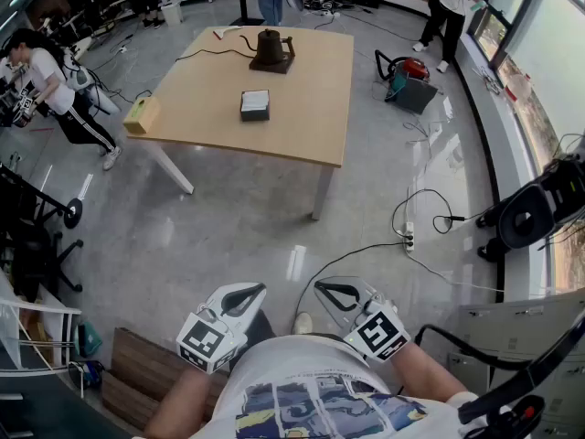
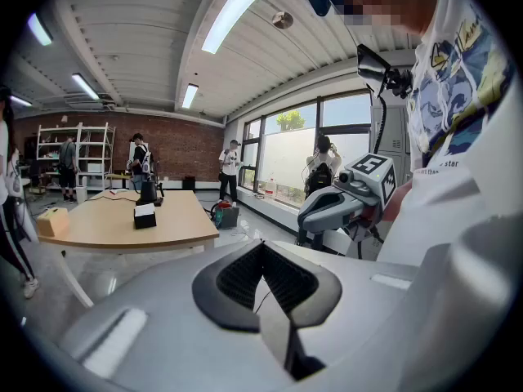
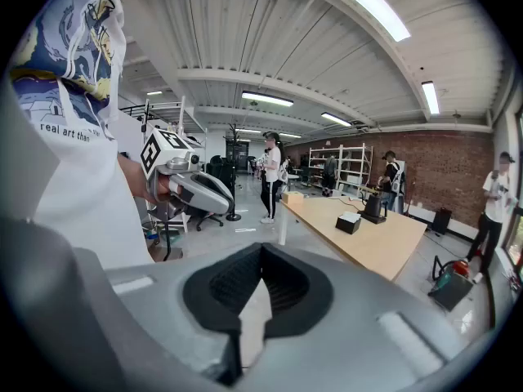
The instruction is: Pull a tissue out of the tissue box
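The tissue box (image 1: 255, 104) is dark with a white tissue showing on top. It stands near the middle of a light wooden table (image 1: 311, 108) far ahead of me; it also shows small in the left gripper view (image 2: 145, 216) and the right gripper view (image 3: 348, 222). Both grippers hang close to the person's body, well short of the table. My left gripper (image 1: 250, 293) (image 2: 263, 245) is shut with nothing in it. My right gripper (image 1: 327, 290) (image 3: 261, 248) is shut and holds nothing either.
A dark kettle (image 1: 271, 48) on a base and a yellow box (image 1: 142, 114) share the table. Cables and a power strip (image 1: 409, 238) lie on the floor between me and the table. A red vacuum (image 1: 407, 71) sits right of it. People stand around the room.
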A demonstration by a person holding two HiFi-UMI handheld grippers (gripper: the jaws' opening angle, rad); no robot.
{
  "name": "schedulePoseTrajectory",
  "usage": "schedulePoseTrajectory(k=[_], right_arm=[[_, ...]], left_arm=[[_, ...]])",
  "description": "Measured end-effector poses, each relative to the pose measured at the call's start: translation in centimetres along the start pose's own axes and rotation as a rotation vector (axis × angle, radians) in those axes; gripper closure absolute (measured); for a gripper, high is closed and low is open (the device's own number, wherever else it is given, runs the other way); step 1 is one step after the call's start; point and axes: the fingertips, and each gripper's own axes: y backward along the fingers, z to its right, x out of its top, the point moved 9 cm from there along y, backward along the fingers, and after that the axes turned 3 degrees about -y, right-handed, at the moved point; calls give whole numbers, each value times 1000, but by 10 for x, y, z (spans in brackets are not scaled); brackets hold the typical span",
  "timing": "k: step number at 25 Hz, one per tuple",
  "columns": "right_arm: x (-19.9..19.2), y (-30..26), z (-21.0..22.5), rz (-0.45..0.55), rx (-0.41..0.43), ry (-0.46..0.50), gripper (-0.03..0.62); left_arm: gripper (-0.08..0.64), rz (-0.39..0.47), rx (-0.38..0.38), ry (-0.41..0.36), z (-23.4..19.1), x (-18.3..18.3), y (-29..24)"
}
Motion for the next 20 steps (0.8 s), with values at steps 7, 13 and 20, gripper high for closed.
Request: schedulePoseTrajectory(k=[7, 13, 20], right_arm=[[-4, 11, -6, -7, -2, 1, 589], [-7, 12, -2, -18, -13, -24, 589], [-9, 9, 2, -10, -7, -28, 589]], left_arm=[[554, 22, -12, -6, 14, 6, -3], [554, 38, 0, 12, 15, 5, -7], [554, 31, -6, 13, 12, 6, -16]])
